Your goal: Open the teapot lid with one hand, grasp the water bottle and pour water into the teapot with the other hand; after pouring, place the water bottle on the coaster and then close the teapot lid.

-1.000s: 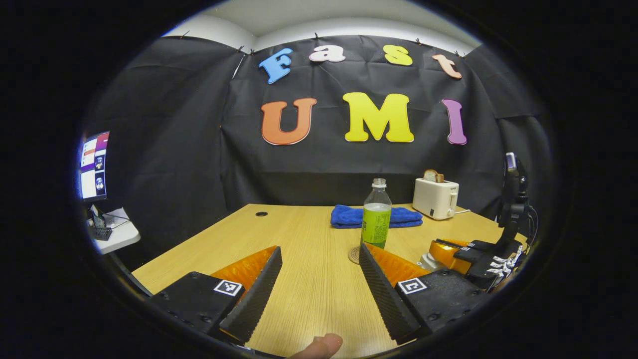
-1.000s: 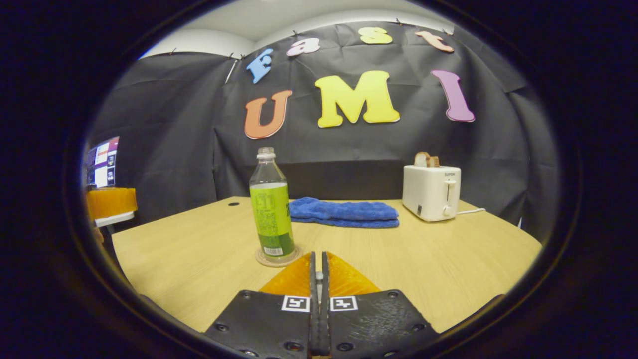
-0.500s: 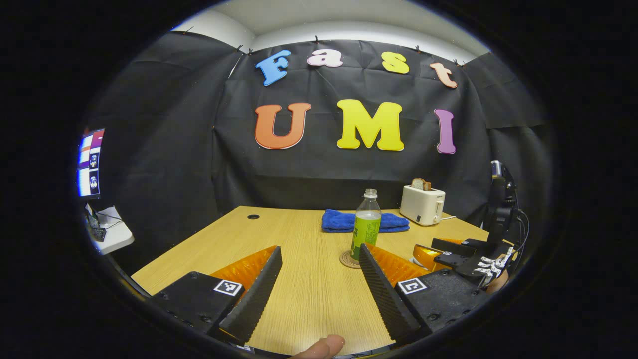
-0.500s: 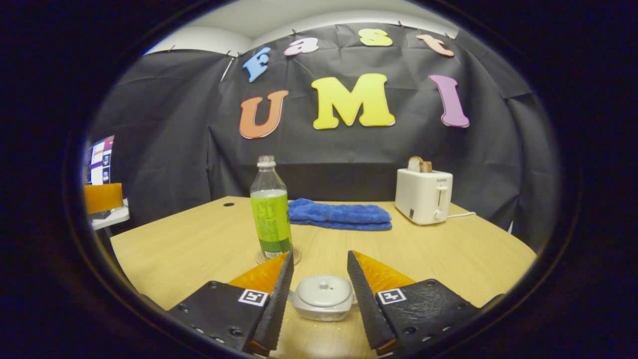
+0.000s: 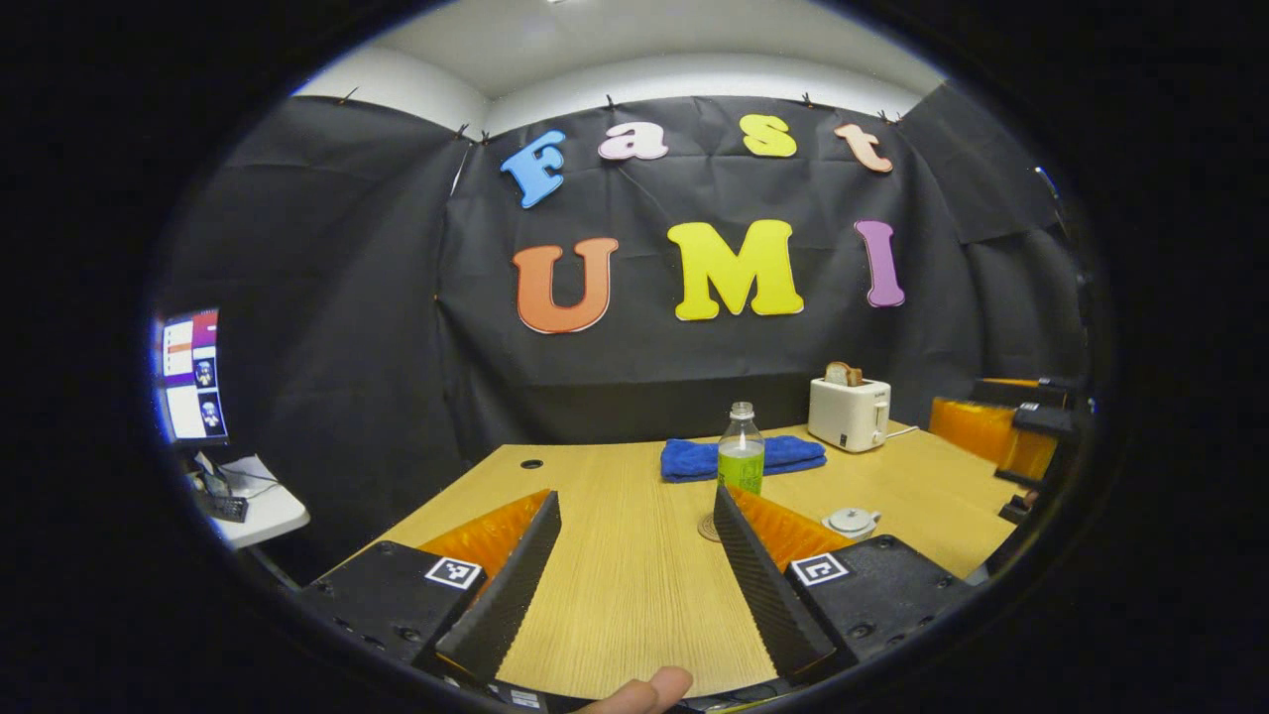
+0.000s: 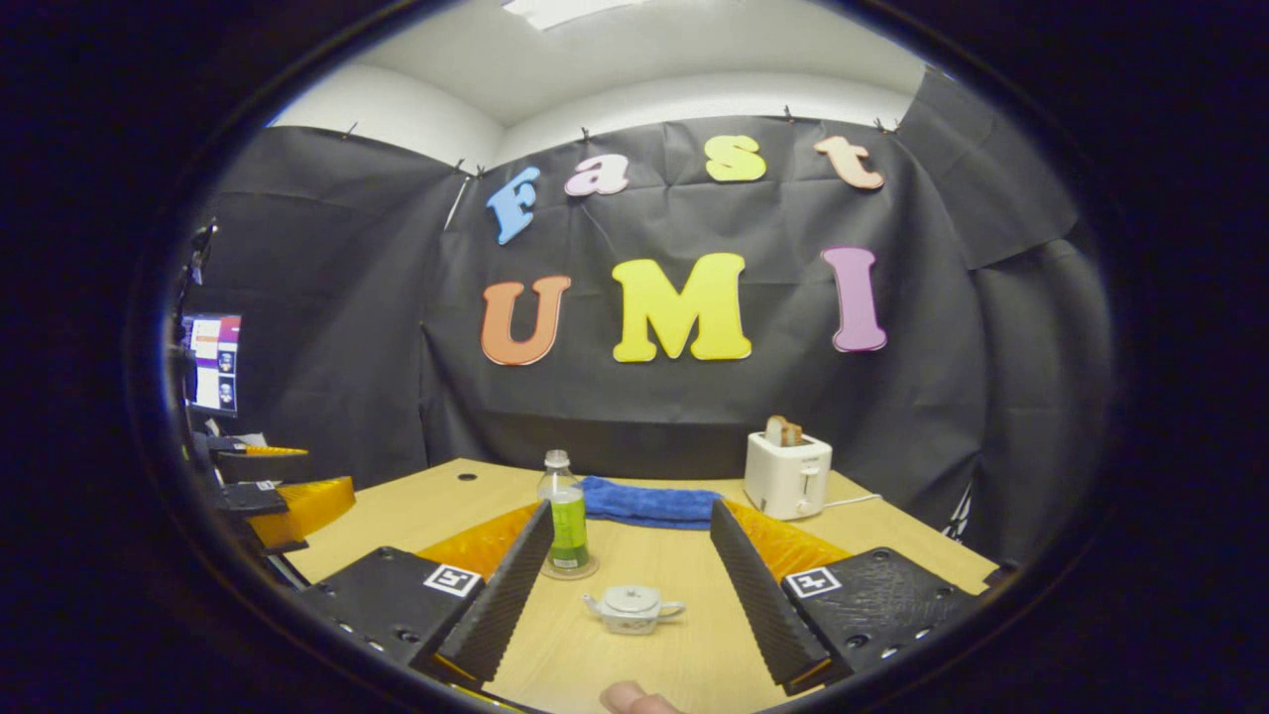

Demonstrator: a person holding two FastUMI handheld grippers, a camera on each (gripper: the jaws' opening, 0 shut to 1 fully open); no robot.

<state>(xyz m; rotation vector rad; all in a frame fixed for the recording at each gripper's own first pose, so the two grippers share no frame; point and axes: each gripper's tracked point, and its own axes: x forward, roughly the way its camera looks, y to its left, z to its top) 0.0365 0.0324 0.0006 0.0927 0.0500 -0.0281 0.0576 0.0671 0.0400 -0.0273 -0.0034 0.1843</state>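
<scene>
A small white teapot (image 6: 633,608) stands on the wooden table (image 6: 872,526) with its lid on, in front of and below my right gripper (image 6: 631,511), which is open and holds nothing. The water bottle (image 6: 567,516), clear with a green label, stands upright on a round coaster (image 6: 585,570) just behind and left of the teapot. In the left gripper view the bottle (image 5: 740,451), coaster (image 5: 706,528) and teapot (image 5: 851,520) lie ahead to the right. My left gripper (image 5: 634,501) is open and empty, well back from them.
A folded blue towel (image 6: 649,501) and a white toaster (image 6: 786,474) holding a slice of bread sit at the table's far side. A monitor (image 5: 188,372) stands on a side desk to the left. The other gripper (image 5: 1001,436) hangs at the right edge.
The right gripper went from shut to open and let go of the teapot lid. Both grippers then pulled back and up, away from the teapot and bottle.
</scene>
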